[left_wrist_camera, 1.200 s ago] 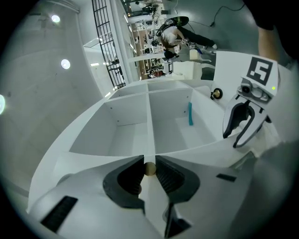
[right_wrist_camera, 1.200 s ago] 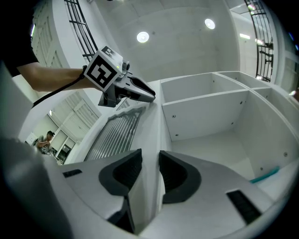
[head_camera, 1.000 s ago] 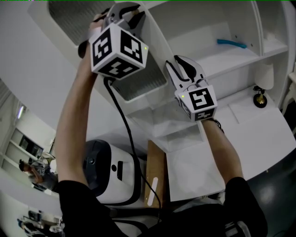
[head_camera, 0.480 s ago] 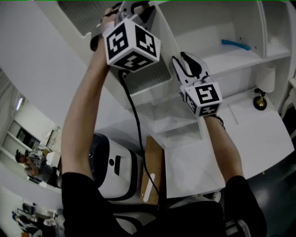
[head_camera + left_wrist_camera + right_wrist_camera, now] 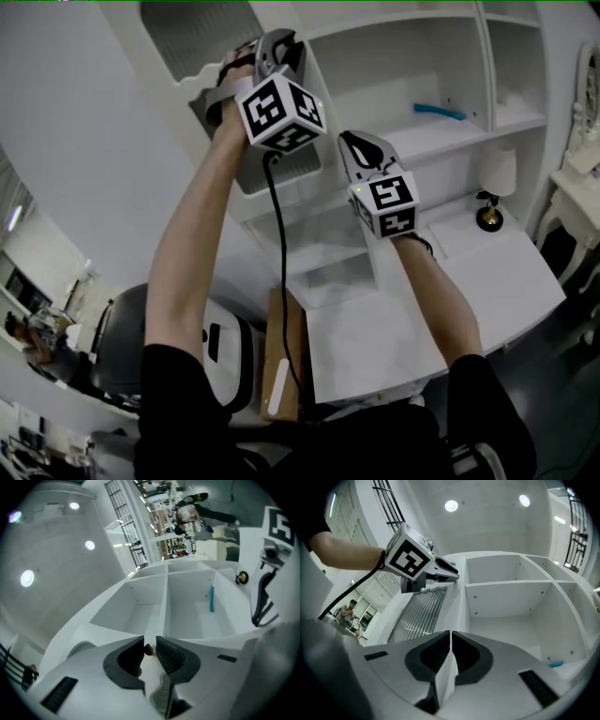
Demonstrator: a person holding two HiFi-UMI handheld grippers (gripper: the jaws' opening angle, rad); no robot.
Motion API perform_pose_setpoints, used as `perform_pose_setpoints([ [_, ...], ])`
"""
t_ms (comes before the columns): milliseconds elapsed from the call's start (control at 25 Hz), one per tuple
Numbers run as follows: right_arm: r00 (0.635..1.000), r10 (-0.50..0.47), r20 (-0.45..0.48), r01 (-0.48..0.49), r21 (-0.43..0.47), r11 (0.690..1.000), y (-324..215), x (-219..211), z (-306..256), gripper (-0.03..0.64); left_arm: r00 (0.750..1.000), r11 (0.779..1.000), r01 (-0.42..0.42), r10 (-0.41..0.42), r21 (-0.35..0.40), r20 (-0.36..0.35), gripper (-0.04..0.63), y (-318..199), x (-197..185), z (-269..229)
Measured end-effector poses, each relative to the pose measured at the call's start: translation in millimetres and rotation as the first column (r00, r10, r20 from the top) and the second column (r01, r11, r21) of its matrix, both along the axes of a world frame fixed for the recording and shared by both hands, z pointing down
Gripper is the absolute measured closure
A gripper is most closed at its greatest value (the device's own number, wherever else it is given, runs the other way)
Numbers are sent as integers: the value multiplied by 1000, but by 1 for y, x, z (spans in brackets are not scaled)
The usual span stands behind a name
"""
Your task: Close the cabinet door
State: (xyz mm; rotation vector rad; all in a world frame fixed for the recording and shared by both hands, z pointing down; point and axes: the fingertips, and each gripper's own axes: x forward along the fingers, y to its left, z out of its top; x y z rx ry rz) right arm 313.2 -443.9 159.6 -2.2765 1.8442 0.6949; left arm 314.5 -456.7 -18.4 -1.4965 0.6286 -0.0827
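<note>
Pinching a small brass-coloured knob (image 5: 149,649) between the fingers of the left gripper (image 5: 149,645), with one ribbed pad pressed on either side of it. Reaching up for this on a raised bare arm (image 5: 187,253), high in the upper left of the head view, at the white free edge of the cabinet door (image 5: 192,37). Keeps nothing shut yet: door swung well out from the white cabinet (image 5: 450,56) toward the person, with its ribbed pane on show above and below the marker cube (image 5: 281,112) of the left gripper.

Holding the right gripper (image 5: 352,146) lower down, just to the right of the ribbed pane and pointed up toward the shelves (image 5: 441,141). Closing its fingers just now; in the right gripper view, dark pads met tip to tip, with nothing between them. No telling from any view whether touching the door's edge or only beside it.

Beyond the two grippers, open white compartments with a teal object (image 5: 439,112) lying on a shelf at the right. Below these, a white worktop (image 5: 506,281) carrying a small lamp (image 5: 495,178) with a white shade and a brass-coloured foot. Trailing down from the left gripper, a black cable (image 5: 278,234), passing a wooden board (image 5: 281,337) propped beside a white appliance (image 5: 225,352) at the lower left.
</note>
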Motion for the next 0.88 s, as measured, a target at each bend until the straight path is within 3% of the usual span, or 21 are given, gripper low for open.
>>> perform_pose_setpoints([
  [120, 1000, -25, -12, 25, 5, 1000, 21, -12, 3, 584, 995, 992, -66, 57, -105, -87, 508, 14, -10, 3],
  [280, 997, -58, -49, 58, 2, 998, 45, -35, 5, 584, 977, 975, -157, 131, -154, -165, 508, 41, -23, 17],
  [560, 994, -59, -89, 58, -17, 998, 79, -58, 16, 584, 934, 895, -323, 249, -309, -257, 517, 76, -50, 64],
  [640, 995, -50, -86, 48, -21, 999, 87, -59, 20, 584, 913, 843, -375, 264, -387, -310, 523, 78, -59, 82],
  [760, 996, -38, -78, 35, -43, 998, 96, -62, 29, 584, 869, 729, -462, 260, -504, -420, 568, 77, -75, 115],
  [880, 998, -22, -63, 16, -91, 996, 106, -66, 44, 584, 844, 648, -502, 223, -573, -487, 572, 73, -88, 150],
])
